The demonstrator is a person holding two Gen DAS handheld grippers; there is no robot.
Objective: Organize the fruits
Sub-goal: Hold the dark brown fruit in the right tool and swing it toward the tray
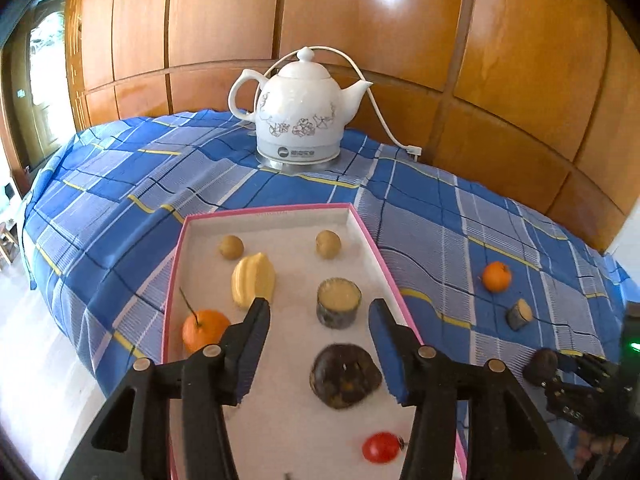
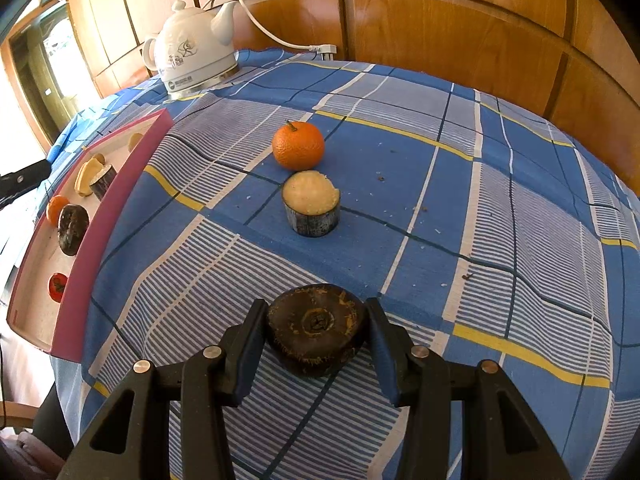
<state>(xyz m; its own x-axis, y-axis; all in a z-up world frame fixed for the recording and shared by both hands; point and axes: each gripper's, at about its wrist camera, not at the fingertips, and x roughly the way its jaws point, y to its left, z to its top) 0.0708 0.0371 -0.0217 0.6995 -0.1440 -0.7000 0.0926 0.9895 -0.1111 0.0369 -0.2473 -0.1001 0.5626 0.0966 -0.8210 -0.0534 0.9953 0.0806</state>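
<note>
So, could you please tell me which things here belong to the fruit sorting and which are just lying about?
Part of the job:
- pink-rimmed tray with fruit already in it
- orange on the cloth
- cut cylinder piece on the cloth
- dark round fruit, clamped in the right gripper
- left gripper, open over the tray

Just lying about:
- white kettle
- its cord
- checked cloth

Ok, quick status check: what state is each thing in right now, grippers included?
Left gripper: open, empty, over the tray.
Right gripper: shut on dark round fruit.
Pink tray: on the cloth, holding seven fruits.
Loose orange: on the cloth, outside the tray.
Cut stub: upright on the cloth, touching the orange.
Kettle: lid on, cord attached.
</note>
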